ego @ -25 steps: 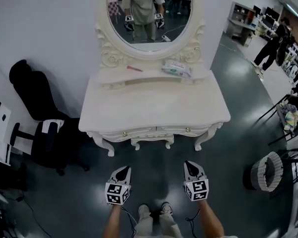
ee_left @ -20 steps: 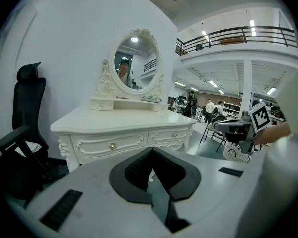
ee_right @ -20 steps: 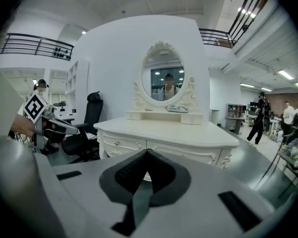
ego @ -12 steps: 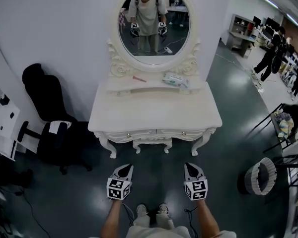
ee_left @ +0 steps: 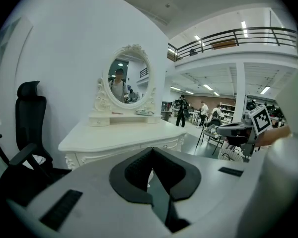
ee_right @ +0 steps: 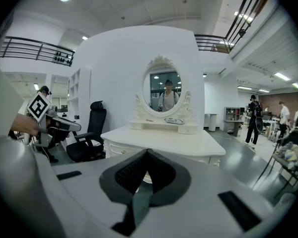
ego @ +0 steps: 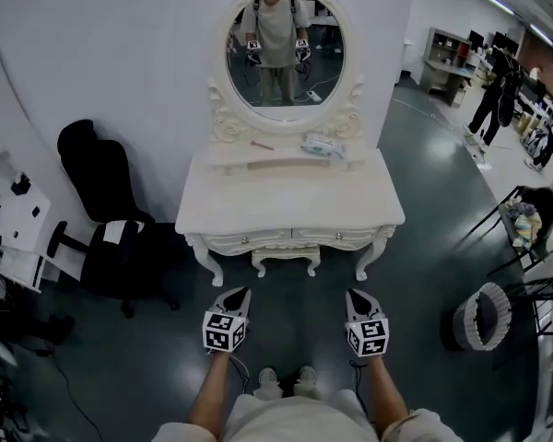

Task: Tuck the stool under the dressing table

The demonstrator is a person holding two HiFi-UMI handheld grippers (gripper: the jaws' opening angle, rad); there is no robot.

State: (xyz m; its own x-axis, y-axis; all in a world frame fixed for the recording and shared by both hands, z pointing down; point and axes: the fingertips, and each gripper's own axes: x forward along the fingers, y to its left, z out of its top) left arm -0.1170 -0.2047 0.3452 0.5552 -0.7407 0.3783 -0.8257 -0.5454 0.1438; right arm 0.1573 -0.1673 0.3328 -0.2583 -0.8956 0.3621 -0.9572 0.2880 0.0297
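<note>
From the head view, the white dressing table [ego: 290, 201] stands against the wall with its oval mirror [ego: 284, 53] above it, and the stool [ego: 286, 258] sits tucked under the front edge, between the table's two front legs, with only its front rim and legs showing. The left gripper [ego: 239, 296] and right gripper [ego: 355, 297] hover side by side over the dark floor [ego: 286, 325], well apart from the stool, both pointing toward the table. A black office chair [ego: 101, 201] stands to the left of the table and a round basket [ego: 484, 316] sits off to the right. A flat pack [ego: 321, 144] lies on the small shelf under the mirror. In the left gripper view, the left gripper [ee_left: 151, 151] has its jaws pressed together with nothing between them. The dressing table [ee_left: 124, 135] and mirror [ee_left: 126, 81] stand ahead, the office chair [ee_left: 27, 128] is at the left, and the right gripper [ee_left: 241, 131] shows at the right edge. In the right gripper view, the right gripper [ee_right: 147, 152] also has its jaws closed and empty. It faces the dressing table [ee_right: 164, 140] and mirror [ee_right: 165, 90], with the office chair [ee_right: 92, 133] and the left gripper [ee_right: 54, 125] off to the left. In both gripper views the gripper's own body covers the space under the table, so the stool cannot be made out there.
</note>
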